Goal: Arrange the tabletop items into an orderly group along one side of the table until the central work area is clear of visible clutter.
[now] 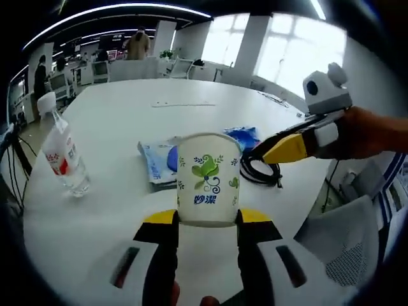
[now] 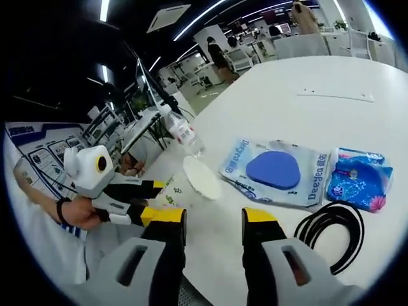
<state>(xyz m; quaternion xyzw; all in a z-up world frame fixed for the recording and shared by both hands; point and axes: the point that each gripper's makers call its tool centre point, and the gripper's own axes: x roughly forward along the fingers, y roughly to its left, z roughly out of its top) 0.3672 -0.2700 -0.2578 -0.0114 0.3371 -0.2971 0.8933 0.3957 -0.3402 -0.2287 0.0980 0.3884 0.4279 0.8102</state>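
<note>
White round table [image 1: 127,115], office behind. Left gripper [image 1: 208,217] has its fingers closed on a white paper cup [image 1: 208,178] with a green leaf print, held upright above the near part of the table; in the right gripper view the same cup [image 2: 188,182] shows tilted between the left gripper's yellow tips, mouth toward the camera. Right gripper [image 2: 213,220] hovers with its fingers apart and nothing between them; it comes into the left gripper view [image 1: 287,148] from the right, a hand behind it. A clear water bottle [image 1: 62,150] with a red label stands at the table's left edge. Mid-table lies a flat plastic packet [image 2: 274,171] with a blue pad inside, a smaller blue wrapped pack [image 2: 358,178] just beside it. A coiled black cable [image 2: 331,229] lies near both, close to the right gripper.
</note>
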